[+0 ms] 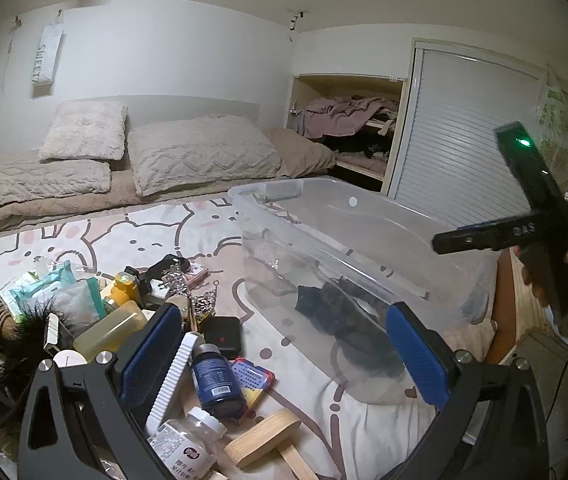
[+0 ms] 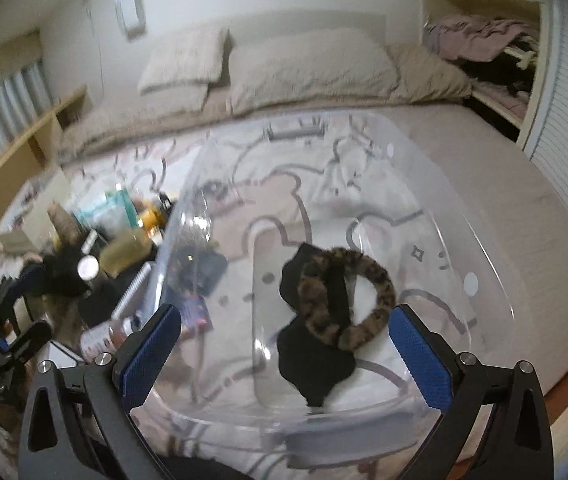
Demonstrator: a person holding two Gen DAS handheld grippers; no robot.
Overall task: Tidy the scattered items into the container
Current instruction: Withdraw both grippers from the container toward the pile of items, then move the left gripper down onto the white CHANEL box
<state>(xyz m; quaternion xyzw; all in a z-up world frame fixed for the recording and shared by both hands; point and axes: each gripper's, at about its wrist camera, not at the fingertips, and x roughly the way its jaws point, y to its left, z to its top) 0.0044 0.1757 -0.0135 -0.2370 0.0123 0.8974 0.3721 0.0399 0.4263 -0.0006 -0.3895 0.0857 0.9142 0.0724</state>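
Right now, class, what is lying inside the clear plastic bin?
Inside the clear plastic bin lie a leopard-print furry band and a black cloth item, the band on top. What the cloth covers cannot be seen.

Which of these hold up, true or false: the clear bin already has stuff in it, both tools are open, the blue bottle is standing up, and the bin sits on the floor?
1. The clear bin already holds items. True: a leopard-print band and a black cloth lie inside.
2. Both tools are open. True: the left tool and right tool each show spread jaws holding nothing.
3. The blue bottle stands upright. False: it lies on its side.
4. The bin sits on the floor. False: it rests on the patterned bedspread.
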